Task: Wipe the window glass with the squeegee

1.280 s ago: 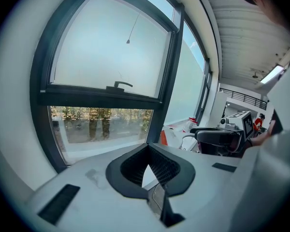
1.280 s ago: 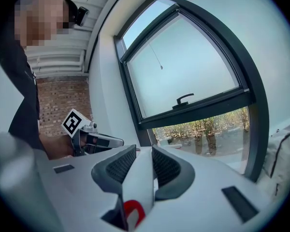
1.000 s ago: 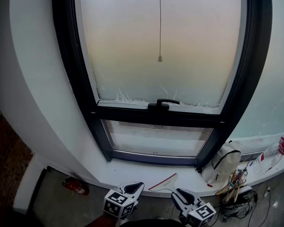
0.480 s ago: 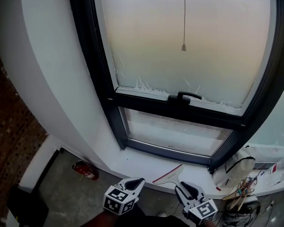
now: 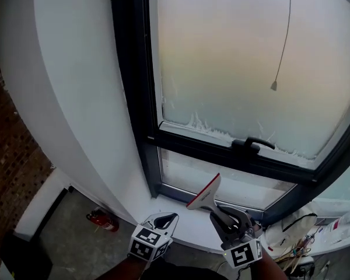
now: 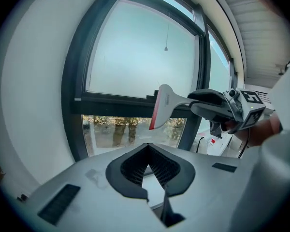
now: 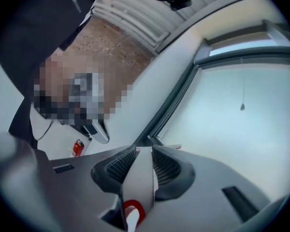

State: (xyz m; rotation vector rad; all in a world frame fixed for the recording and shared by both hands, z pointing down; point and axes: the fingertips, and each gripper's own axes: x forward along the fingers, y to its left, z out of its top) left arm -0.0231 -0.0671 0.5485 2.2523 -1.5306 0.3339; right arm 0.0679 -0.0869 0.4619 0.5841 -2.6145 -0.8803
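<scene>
A red fire extinguisher (image 5: 103,220) lies on the floor at the far left, below the white wall. Next comes the left tongs (image 5: 163,221), low over the white sill (image 5: 184,229), its jaws closed tip to tip with nothing between them (image 6: 147,149). Just right of it, the right tongs (image 5: 224,212) is clamped on the grey handle of the squeegee (image 5: 205,192), whose red-edged blade points up and left in front of the lower pane of the window (image 5: 221,69), under the dark crossbar. I cannot tell if the blade touches the glass. Further right are 1 black window handle (image 5: 254,144), a hanging cord (image 5: 283,45) and a white bag (image 5: 286,229).
</scene>
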